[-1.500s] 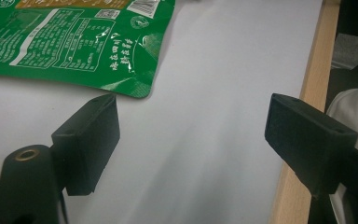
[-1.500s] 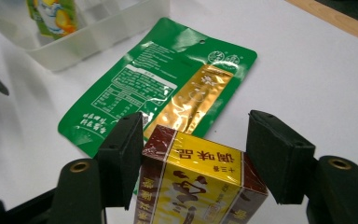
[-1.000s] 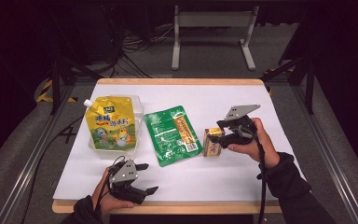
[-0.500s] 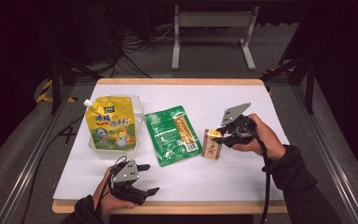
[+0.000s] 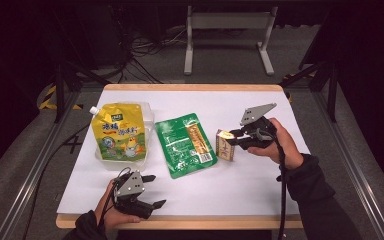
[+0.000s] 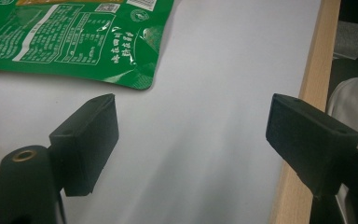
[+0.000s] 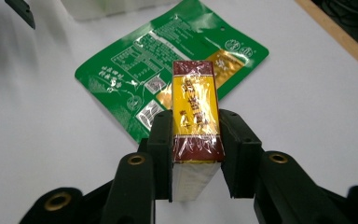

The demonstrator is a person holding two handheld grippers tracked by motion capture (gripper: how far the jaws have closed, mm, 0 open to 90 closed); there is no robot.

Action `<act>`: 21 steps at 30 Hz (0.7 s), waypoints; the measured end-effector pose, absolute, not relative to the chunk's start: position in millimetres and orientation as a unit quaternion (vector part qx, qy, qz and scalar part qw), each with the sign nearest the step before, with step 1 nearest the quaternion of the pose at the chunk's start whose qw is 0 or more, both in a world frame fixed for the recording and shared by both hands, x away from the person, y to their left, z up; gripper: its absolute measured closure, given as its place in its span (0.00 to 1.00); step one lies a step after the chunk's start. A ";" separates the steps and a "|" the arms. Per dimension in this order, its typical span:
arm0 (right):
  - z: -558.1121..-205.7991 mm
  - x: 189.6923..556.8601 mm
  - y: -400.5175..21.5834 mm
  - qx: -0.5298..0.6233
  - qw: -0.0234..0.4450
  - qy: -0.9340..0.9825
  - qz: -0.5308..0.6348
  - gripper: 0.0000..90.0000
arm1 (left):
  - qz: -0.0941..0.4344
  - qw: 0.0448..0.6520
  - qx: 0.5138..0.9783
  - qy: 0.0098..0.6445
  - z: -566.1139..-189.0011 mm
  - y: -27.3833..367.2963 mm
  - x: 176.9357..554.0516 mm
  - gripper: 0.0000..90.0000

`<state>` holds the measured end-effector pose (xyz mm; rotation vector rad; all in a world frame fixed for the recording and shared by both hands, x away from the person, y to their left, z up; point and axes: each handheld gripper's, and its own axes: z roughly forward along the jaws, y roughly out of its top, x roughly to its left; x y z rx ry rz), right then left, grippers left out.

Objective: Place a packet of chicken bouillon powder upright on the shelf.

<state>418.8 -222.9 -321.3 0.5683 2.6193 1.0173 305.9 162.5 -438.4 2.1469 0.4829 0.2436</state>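
A small yellow and maroon box [image 5: 225, 145] wrapped in clear film sits just right of a flat green pouch [image 5: 185, 145] at mid table. My right gripper [image 5: 235, 138] is shut on it. Its jaws have just been closing, and the pads now press both long sides of the box [image 7: 196, 107]. I cannot tell whether the box rests on the table. My left gripper [image 5: 156, 190] lies near the front edge, open. In the left gripper view, bare white table lies between its jaws [image 6: 196, 130].
A yellow spout pouch [image 5: 119, 136] lies at the left of the white table [image 5: 260, 190], beside the green pouch [image 7: 135, 79]. A corner of the green pouch [image 6: 74, 42] reaches toward the left gripper. The wooden front edge [image 6: 303, 116] runs close by its right jaw.
The right gripper's jaws went from wide around the box to pressed on its sides, and the hand turned slightly. The left gripper stayed put.
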 end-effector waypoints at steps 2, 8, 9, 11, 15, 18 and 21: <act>-319.5 420.4 -222.0 0.198 0.139 0.902 0.358 0.76 | 0.109 0.447 0.866 0.197 -437.8 166.5 304.9 0.20; -309.2 423.2 -216.6 0.194 0.135 0.895 0.379 0.76 | 0.112 0.450 0.863 0.202 -439.6 176.3 304.1 0.19; -305.8 423.1 -214.6 0.192 0.140 0.895 0.378 0.76 | 0.113 0.451 0.861 0.204 -440.3 179.4 305.1 0.19; -303.4 424.3 -213.6 0.189 0.139 0.894 0.381 0.76 | 0.110 0.456 0.859 0.207 -440.2 182.7 306.1 0.19; -302.1 426.0 -210.5 0.188 0.134 0.895 0.382 0.76 | 0.109 0.460 0.856 0.209 -440.1 186.3 305.8 0.19; -301.9 426.9 -206.5 0.183 0.133 0.897 0.381 0.76 | 0.107 0.463 0.855 0.209 -440.4 187.6 304.9 0.18; -300.6 427.9 -201.2 0.176 0.129 0.897 0.384 0.76 | 0.107 0.465 0.854 0.209 -440.3 188.7 303.8 0.18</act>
